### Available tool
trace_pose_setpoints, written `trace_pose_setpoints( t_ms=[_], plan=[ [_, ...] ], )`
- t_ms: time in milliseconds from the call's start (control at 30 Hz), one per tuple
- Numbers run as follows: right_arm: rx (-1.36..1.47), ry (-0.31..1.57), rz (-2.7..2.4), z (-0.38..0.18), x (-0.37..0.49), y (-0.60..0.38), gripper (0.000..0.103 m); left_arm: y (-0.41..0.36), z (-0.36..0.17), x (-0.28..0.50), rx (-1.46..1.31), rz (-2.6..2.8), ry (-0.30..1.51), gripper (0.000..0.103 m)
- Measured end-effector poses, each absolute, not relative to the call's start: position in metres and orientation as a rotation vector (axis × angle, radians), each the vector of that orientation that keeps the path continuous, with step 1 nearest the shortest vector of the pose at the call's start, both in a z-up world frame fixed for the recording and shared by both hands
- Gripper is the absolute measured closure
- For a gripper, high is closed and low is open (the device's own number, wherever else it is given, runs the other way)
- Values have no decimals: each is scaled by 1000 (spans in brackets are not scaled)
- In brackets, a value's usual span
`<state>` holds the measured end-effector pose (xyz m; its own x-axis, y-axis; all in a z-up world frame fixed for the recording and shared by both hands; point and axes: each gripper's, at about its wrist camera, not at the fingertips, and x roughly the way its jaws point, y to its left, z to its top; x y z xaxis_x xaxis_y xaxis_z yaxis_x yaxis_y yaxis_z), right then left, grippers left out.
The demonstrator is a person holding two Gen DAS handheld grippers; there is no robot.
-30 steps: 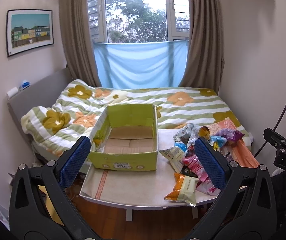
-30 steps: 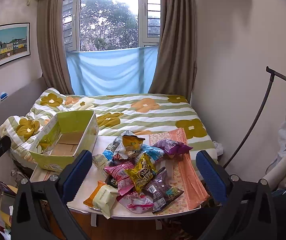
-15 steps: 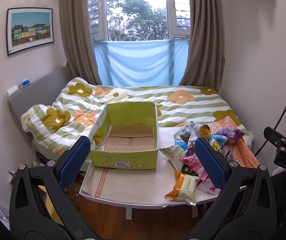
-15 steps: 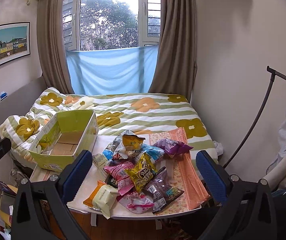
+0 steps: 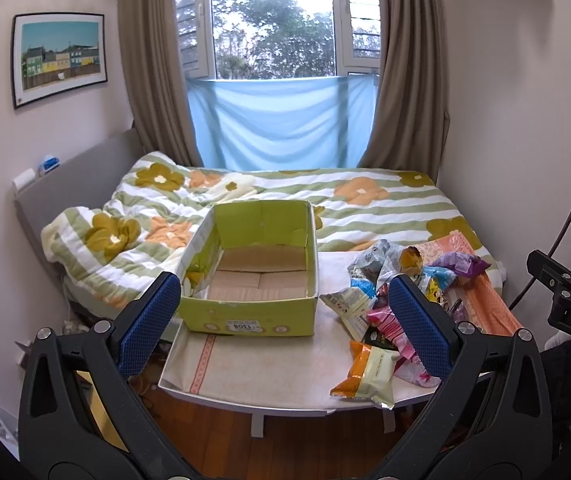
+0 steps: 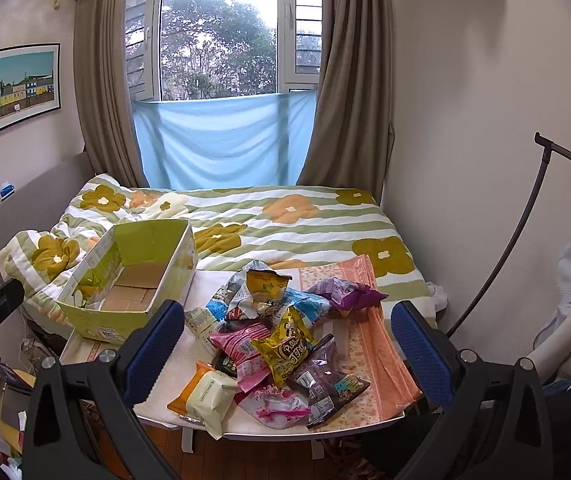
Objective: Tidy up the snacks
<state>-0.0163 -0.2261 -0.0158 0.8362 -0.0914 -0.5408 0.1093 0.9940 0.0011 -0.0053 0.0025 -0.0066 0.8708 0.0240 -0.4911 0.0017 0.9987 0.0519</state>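
Note:
An empty green cardboard box [image 5: 253,280] [image 6: 133,276] stands on the left of a small white table [image 5: 269,364] [image 6: 165,364]. A heap of snack bags [image 6: 281,336] [image 5: 381,300] lies to its right, with a yellow bag [image 6: 285,350], a purple bag [image 6: 349,292] and a pale wrapped pack [image 6: 209,398] at the front edge. My left gripper [image 5: 285,324] is open and empty, held back from the table facing the box. My right gripper [image 6: 291,348] is open and empty, facing the snack heap from a distance.
A bed with a flowered striped quilt [image 5: 269,196] lies right behind the table. An orange-pink cloth [image 6: 369,320] covers the table's right side. A curved dark stand [image 6: 525,240] and white items are at the right. Wooden floor [image 5: 285,440] is below.
Both views have shifted very slightly; the left gripper has eased a little closer to the table. Nothing on the table has moved.

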Motion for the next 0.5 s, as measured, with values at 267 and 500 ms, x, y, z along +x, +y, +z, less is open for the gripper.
trace_pose_setpoints(
  t_ms=[267,500],
  plan=[
    [32,573,-106,-17,-15,-225,0,3,-9,-5,55,10,518,0],
    [31,574,-107,-17,-15,-225,0,1,-10,-4,58,13,519,0]
  ],
)
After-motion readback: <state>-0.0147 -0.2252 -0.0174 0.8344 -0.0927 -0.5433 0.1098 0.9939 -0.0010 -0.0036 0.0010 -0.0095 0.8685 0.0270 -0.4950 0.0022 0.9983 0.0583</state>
